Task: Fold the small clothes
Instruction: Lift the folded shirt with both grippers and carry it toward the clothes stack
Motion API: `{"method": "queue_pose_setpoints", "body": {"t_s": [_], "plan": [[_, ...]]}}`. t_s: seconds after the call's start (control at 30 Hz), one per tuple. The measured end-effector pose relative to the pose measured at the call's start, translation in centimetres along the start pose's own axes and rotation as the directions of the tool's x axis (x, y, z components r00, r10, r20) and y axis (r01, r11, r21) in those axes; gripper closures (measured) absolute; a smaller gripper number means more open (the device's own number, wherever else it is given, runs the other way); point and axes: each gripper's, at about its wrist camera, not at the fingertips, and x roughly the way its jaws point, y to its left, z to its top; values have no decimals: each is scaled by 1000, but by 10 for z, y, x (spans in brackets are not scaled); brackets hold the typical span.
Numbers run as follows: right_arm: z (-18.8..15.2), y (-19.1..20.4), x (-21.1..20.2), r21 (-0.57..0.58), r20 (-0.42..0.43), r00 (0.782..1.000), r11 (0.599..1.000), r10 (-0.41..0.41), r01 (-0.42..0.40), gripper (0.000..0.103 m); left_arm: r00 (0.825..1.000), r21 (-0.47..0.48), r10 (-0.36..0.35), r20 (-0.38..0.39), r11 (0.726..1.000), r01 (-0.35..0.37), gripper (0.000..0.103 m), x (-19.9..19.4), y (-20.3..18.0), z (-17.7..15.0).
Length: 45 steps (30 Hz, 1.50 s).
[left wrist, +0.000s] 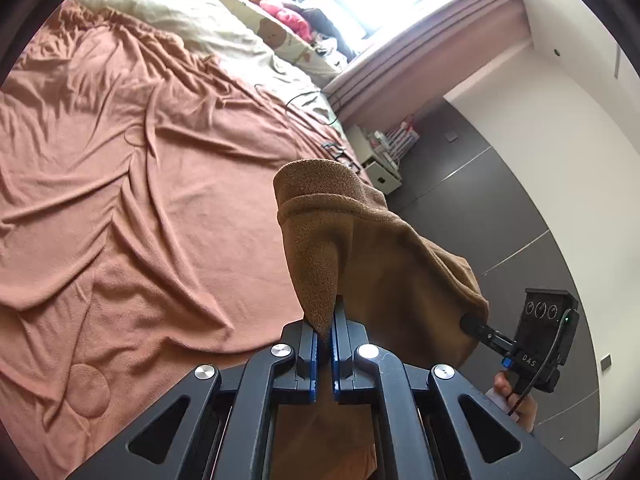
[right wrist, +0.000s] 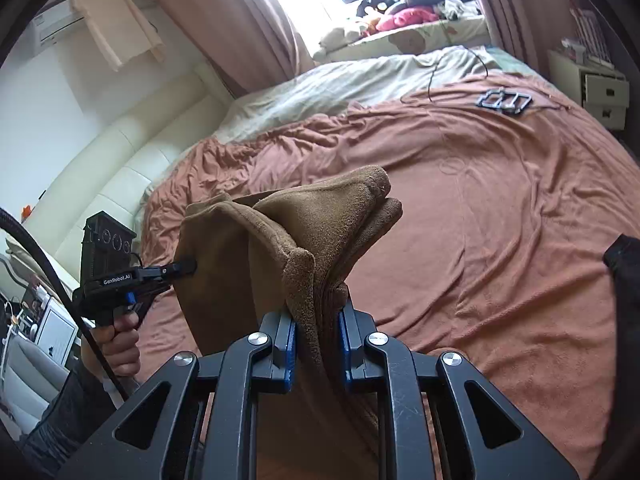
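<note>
A small brown fleece garment (left wrist: 360,248) hangs in the air above the bed, stretched between both grippers. My left gripper (left wrist: 325,334) is shut on one corner of it, the cloth pinched between the blue pads. In the right wrist view the same brown garment (right wrist: 280,248) bunches into thick folds, and my right gripper (right wrist: 318,320) is shut on that edge. The right gripper (left wrist: 474,326) also shows in the left wrist view, clamped on the garment's far edge. Likewise the left gripper (right wrist: 186,268) appears in the right wrist view, gripping the other side.
A rumpled rust-brown blanket (right wrist: 480,200) covers the bed below. A black and blue metal frame (right wrist: 504,101) and a thin cable (right wrist: 432,76) lie on it near the far end. Cream pillows (left wrist: 160,4), a white nightstand (right wrist: 600,92), curtains and a window stand beyond.
</note>
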Motion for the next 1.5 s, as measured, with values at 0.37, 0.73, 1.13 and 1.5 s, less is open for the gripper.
{"method": "queue_pose_setpoints", "body": {"t_s": [0.37, 0.73, 1.13, 1.5], "plan": [[-27, 62, -83, -90, 104, 994, 996, 10, 0, 90, 993, 70, -46, 108, 997, 39, 99, -79, -47, -10], [-36, 124, -123, -178, 149, 988, 984, 35, -8, 90, 970, 126, -66, 234, 991, 37, 99, -178, -72, -20], [-55, 192, -138, -270, 164, 981, 961, 102, -55, 90, 933, 167, -38, 357, 986, -23, 99, -286, -83, -48], [-67, 236, -127, -371, 139, 974, 921, 178, -116, 90, 880, 136, -1, 474, 988, -73, 99, -373, -68, -82]]}}
